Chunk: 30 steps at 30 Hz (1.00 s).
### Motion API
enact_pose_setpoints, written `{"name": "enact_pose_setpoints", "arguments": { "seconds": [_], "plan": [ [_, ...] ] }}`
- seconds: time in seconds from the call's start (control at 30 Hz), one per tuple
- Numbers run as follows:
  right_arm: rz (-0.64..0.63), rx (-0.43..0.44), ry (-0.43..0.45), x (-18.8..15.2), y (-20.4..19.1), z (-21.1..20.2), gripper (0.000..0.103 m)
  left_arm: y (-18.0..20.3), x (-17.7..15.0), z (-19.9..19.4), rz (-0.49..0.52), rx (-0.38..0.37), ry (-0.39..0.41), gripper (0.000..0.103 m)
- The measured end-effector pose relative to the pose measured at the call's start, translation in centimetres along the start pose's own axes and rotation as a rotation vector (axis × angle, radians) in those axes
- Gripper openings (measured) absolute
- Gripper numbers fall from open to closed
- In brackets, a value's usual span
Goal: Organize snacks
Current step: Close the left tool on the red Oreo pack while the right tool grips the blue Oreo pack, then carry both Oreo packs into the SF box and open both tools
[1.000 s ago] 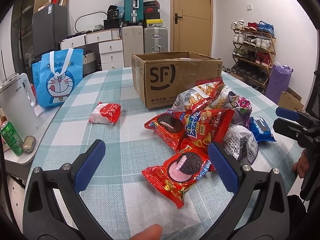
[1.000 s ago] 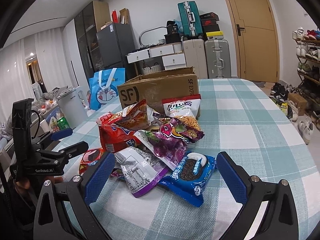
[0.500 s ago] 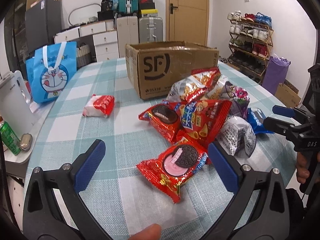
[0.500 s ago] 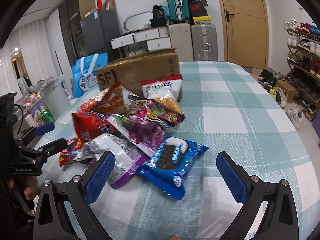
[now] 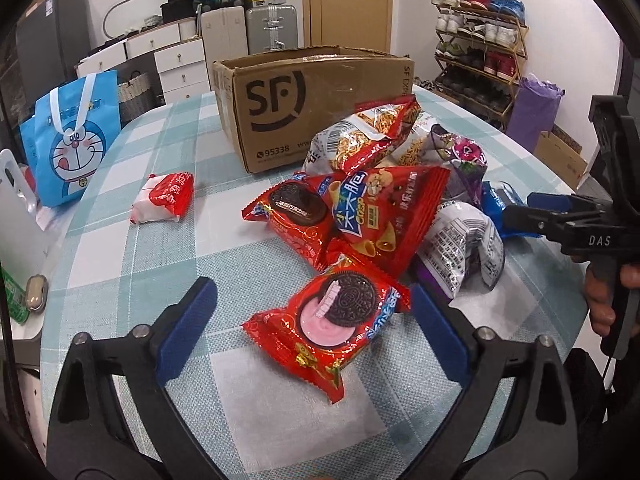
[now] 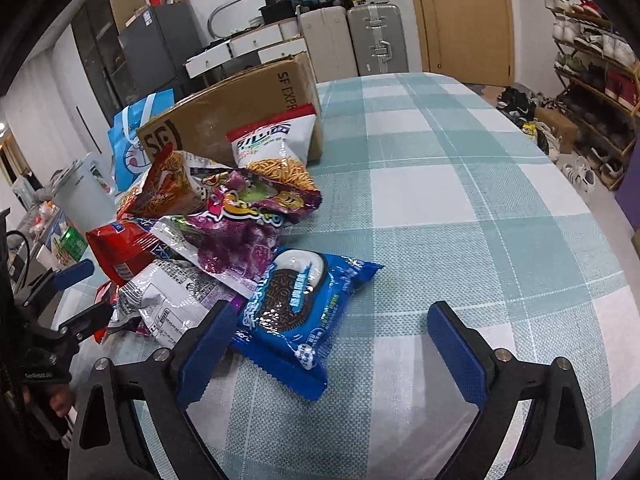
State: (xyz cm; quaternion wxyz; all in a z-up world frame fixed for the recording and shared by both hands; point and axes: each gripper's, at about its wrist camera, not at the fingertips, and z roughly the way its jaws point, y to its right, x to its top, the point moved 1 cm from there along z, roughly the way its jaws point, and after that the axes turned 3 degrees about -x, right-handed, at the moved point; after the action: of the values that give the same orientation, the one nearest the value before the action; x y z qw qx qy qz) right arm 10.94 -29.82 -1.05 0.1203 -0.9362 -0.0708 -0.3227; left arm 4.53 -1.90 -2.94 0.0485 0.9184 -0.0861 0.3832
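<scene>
A heap of snack packets lies on the checked tablecloth in front of an open SF cardboard box [image 5: 316,96]. My left gripper [image 5: 316,328] is open, its blue pads either side of a red Oreo packet [image 5: 332,320]. Behind it lie another red Oreo packet [image 5: 292,212] and a red crisp bag [image 5: 384,212]. A red-and-white packet [image 5: 164,198] lies apart at the left. My right gripper [image 6: 332,344] is open, its left pad close beside a blue Oreo packet [image 6: 296,304]. A purple bag [image 6: 240,232] and a noodle-snack bag [image 6: 276,148] lie behind it; the box also shows there [image 6: 240,108].
A blue Doraemon bag [image 5: 74,136] stands at the table's left edge. A green can [image 5: 12,292] sits on a side surface at the left. Suitcases [image 5: 272,26], drawers and a shoe rack [image 5: 480,40] line the room behind. The tablecloth [image 6: 460,200] stretches to the right.
Both grippers have moved down and forward toward the pile. The red Oreo packet now lies between my left pads, and the blue Oreo packet is nearer my right pads.
</scene>
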Motion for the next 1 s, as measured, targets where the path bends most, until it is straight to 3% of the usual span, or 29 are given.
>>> {"name": "enact_pose_setpoints", "arguments": {
  "seconds": [0.03, 0.17, 0.3, 0.37, 0.47, 0.57, 0.8, 1.0],
  "plan": [
    [-0.006, -0.007, -0.005, 0.0, -0.2, 0.0, 0.096, 0.0, 0.0, 0.1, 0.004, -0.006, -0.004, 0.086],
    [-0.035, -0.017, -0.012, 0.2, -1.0, 0.4, 0.087, 0.3, 0.0, 0.6, 0.023, -0.029, -0.019, 0.083],
    [-0.05, -0.015, -0.006, 0.1, -1.4, 0.3, 0.076, 0.5, -0.1, 0.8, 0.043, -0.073, -0.035, 0.063],
    [-0.047, 0.0, -0.002, 0.0, -1.4, 0.1, 0.059, 0.8, -0.1, 0.9, 0.052, -0.091, -0.042, 0.053],
    [-0.042, 0.018, 0.01, -0.3, -1.3, -0.2, 0.052, 0.9, -0.1, 0.8, 0.053, -0.098, -0.038, 0.042],
    [-0.039, 0.021, 0.035, -0.5, -1.0, -0.5, 0.045, 0.6, -0.3, 0.5, 0.037, -0.107, -0.035, 0.041],
    [0.002, 0.043, 0.068, -0.9, -0.1, -1.4, 0.044, -0.3, -0.7, -0.5, -0.009, -0.116, -0.005, 0.041],
    [0.013, 0.075, 0.151, -0.6, 0.0, -3.6, 0.044, -1.3, -0.8, -1.9, -0.05, -0.11, 0.034, 0.041]
  ]
}}
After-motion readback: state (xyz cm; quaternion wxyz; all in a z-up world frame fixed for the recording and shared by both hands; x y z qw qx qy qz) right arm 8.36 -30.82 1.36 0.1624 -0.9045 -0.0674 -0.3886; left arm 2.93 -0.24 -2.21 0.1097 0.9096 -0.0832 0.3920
